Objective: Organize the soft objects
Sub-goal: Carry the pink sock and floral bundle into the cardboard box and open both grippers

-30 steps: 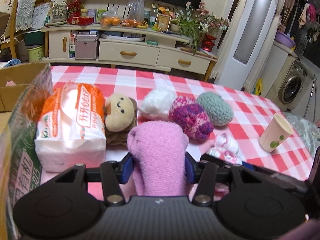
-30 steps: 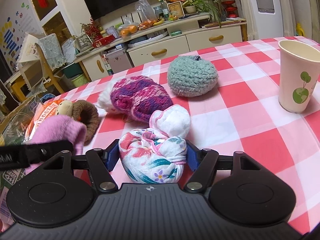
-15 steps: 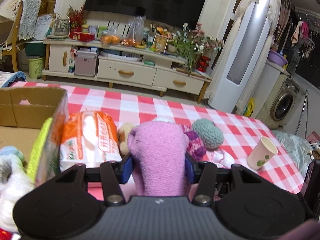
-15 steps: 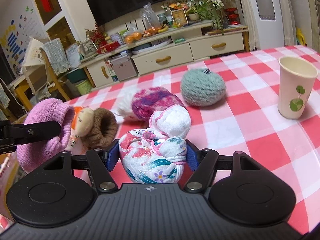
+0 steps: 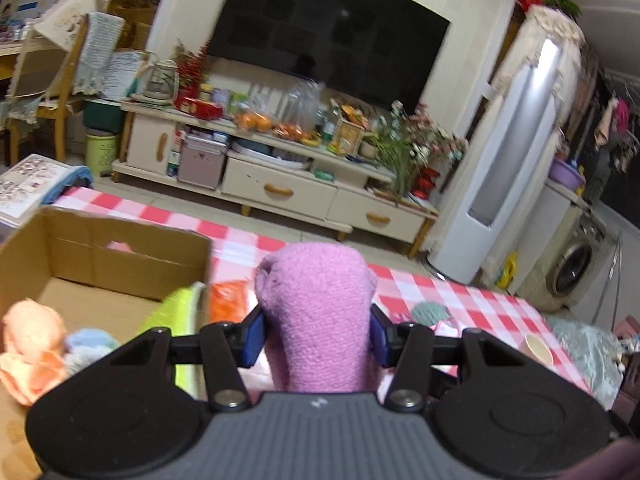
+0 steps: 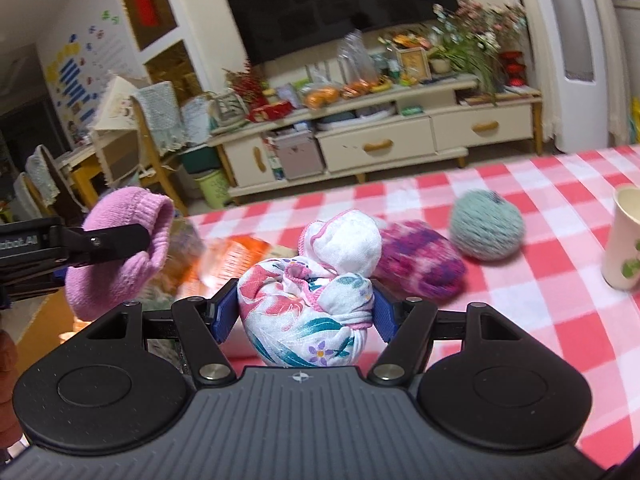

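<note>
A red-and-white checked table (image 6: 540, 320) spreads beneath both tongs. Left of the left gripper (image 5: 316, 334) sits an open cardboard box (image 5: 100, 252) holding what look like blurred peach and blue soft items. That gripper is clenched on a rolled pink sock (image 5: 318, 320). The right gripper (image 6: 306, 312) clasps a knotted floral cloth bundle (image 6: 308, 304); beyond it to the right lie a purple knitted ball (image 6: 420, 258) and a grey-green one (image 6: 486, 224).

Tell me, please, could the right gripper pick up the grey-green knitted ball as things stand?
Probably not yet: the right gripper is shut on the floral cloth bundle. The grey-green knitted ball lies unobstructed on the checked tablecloth.
</note>
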The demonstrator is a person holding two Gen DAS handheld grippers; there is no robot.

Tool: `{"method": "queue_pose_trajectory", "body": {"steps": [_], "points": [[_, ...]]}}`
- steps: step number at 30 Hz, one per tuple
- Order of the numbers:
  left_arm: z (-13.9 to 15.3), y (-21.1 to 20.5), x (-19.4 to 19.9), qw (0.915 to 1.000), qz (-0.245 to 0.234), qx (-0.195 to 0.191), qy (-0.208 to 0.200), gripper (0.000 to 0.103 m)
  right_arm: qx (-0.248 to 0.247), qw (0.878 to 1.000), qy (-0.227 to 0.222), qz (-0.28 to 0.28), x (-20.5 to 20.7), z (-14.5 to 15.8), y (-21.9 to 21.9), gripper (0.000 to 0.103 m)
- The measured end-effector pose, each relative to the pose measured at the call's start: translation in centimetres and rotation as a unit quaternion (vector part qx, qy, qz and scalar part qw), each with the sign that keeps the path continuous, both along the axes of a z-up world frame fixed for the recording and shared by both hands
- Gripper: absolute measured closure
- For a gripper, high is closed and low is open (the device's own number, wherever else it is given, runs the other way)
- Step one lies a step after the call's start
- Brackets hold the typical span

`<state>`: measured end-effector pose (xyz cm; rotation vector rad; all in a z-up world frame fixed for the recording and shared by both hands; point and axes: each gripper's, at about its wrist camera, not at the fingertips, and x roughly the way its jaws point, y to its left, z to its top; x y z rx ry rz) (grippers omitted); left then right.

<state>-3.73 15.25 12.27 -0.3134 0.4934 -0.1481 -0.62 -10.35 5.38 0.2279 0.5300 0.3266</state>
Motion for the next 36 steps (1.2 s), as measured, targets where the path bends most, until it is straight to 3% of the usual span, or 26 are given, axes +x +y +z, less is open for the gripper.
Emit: {"method": "queue_pose_trajectory", "body": {"steps": [10, 19, 36], "points": [[0.7, 5.7, -0.3, 0.9959, 0.087, -0.018, -0.014, 0.052, -0.018, 0.995, -0.043, 0.085, 2.2, 2.5, 5.2, 0.020], [-0.2, 9.3, 1.1, 0.9871, 0.159, -0.018, 0.008, 0.052, -0.051, 0.983, -0.068, 0.160, 4.2, 3.1, 9.6, 0.020], [-1.6, 11.6, 1.8, 0.9803, 0.191, -0.016, 0.048, 0.052, -0.112, 0.967, -0.041, 0.225, 6.3, 0.5, 13.0, 0.019]]}}
